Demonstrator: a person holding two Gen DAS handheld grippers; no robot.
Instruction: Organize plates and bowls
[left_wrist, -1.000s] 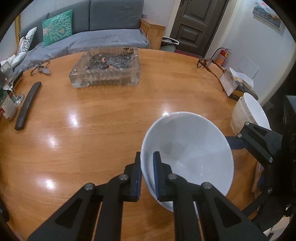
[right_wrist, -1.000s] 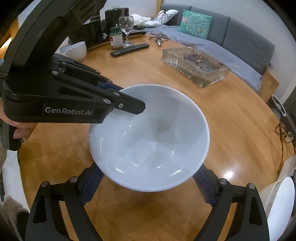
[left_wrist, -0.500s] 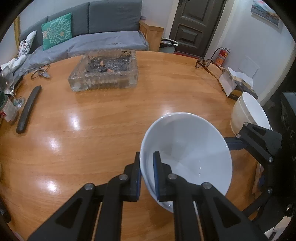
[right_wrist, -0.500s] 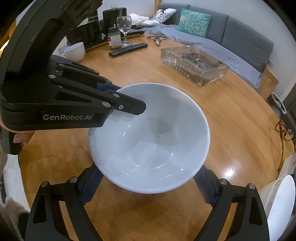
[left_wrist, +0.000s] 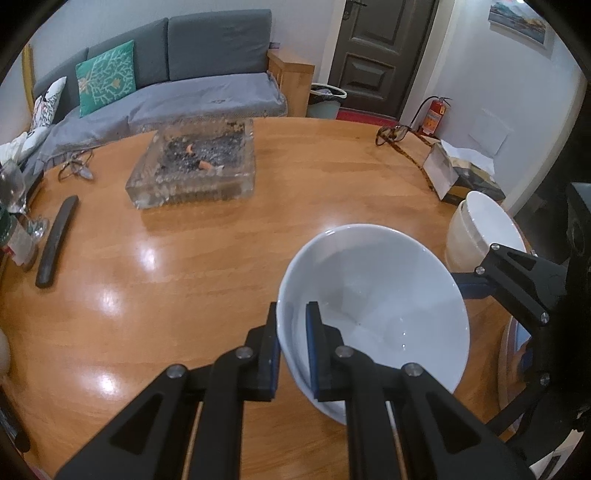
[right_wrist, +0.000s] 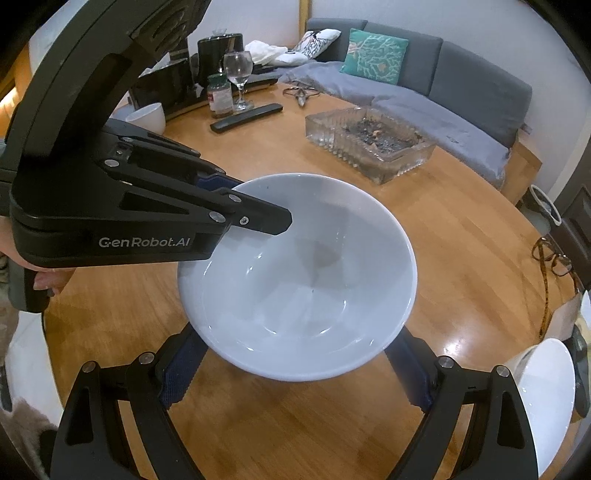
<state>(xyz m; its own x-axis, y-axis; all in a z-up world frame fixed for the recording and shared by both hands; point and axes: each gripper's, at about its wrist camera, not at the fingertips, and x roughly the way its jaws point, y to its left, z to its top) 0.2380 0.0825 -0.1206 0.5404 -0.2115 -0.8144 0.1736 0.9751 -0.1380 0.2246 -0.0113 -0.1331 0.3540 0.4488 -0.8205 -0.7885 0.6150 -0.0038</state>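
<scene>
Bowl status: held clear of the tabletop, on the near side of the glass ashtray. My left fingers are closed on its rim, one pad outside the wall and one inside. My right fingers stand wide apart, one on each side of the bowl's base, below the rim. Whether their pads press the wall I cannot tell, since the bowl hides the contact points. In my judgement the left fingers carry the load and the right fingers only bracket it.

Remaining items, referenced to the held bowl:
- A second white bowl sits just beyond it, toward the tabletop edge, beside a tissue box.
- A smaller white cup or bowl stands well apart on the far side, near the wine glass and the jar.
- A white rim shows at the right edge of the left view, under my right fingers; it may be a plate, but too little shows to be sure.

Progress estimate: early to middle. One bowl is in transit and no finished stack of several pieces is visible. Still to do, as I judge it: set this bowl into or beside the second bowl, then collect the far piece and any plates.
</scene>
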